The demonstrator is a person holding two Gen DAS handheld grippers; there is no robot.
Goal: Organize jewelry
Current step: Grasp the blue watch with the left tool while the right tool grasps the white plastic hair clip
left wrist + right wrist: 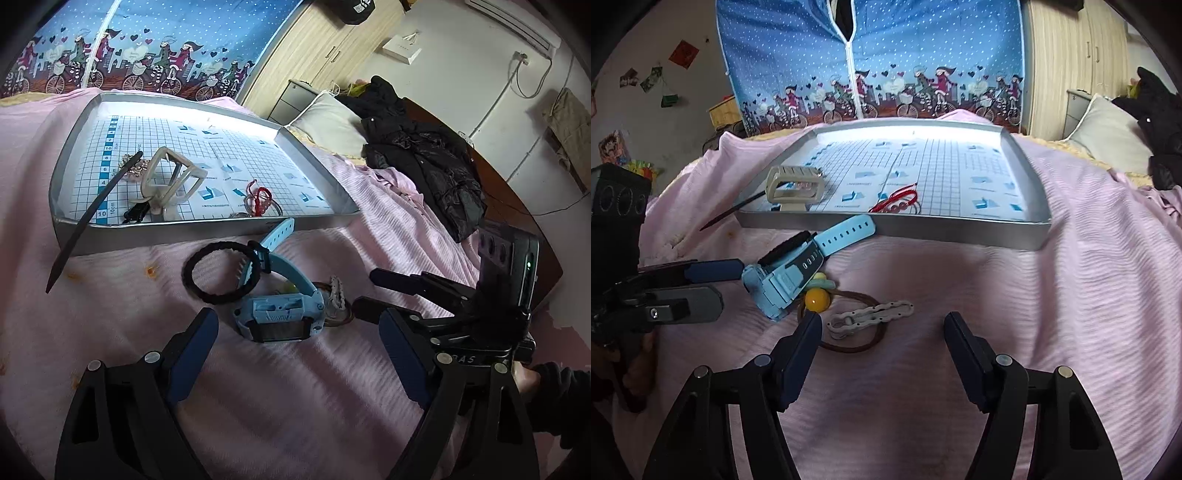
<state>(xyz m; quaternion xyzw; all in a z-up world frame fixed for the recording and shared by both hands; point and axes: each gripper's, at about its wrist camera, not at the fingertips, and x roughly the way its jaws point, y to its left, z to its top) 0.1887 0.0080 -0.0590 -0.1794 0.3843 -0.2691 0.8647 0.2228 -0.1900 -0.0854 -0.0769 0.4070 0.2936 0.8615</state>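
Lying just ahead of the wide-open left gripper (297, 343), the blue watch (280, 317) stretches its strap toward the tray (207, 230); the right gripper (882, 332), also wide, faces the hair clip (871, 314).

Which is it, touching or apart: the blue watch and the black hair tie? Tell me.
Touching. In the left wrist view the watch has its strap lying across the right edge of the hair tie, with no blanket showing between them.
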